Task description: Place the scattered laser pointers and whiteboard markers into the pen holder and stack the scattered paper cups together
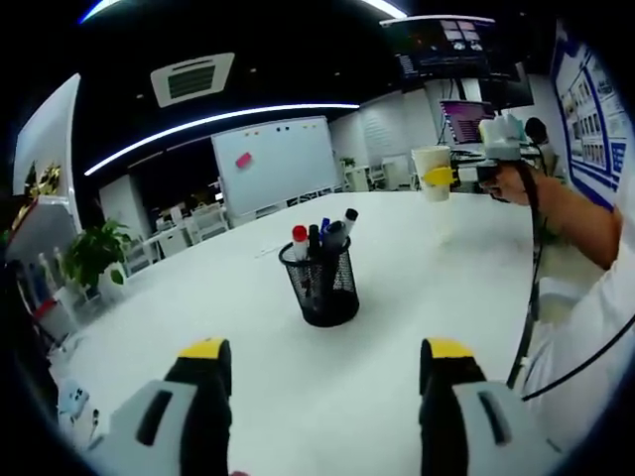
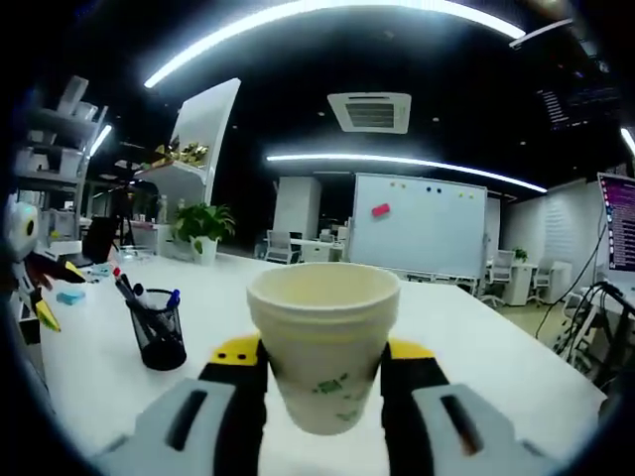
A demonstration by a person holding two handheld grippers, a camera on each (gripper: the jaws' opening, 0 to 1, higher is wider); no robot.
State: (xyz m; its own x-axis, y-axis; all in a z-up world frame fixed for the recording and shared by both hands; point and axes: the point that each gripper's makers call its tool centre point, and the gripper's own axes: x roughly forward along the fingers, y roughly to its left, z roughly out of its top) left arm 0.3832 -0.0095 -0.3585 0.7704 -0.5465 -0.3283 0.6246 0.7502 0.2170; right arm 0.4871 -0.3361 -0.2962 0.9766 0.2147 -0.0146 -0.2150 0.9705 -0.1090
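Note:
A black mesh pen holder stands on the white table, with several markers and pens upright in it. My left gripper is open in front of it, a short way off, with nothing between its fingers. In the right gripper view a white paper cup sits upright between the yellow-tipped jaws, with my right gripper shut on it above the table. The same paper cup and right gripper show at the far right of the left gripper view, held in a person's hand. The pen holder is at the left.
A whiteboard stands beyond the table, with chairs near it. A potted plant and shelves are at the left. Small coloured items lie on the table's left end. A person's arm and a black cable run along the right.

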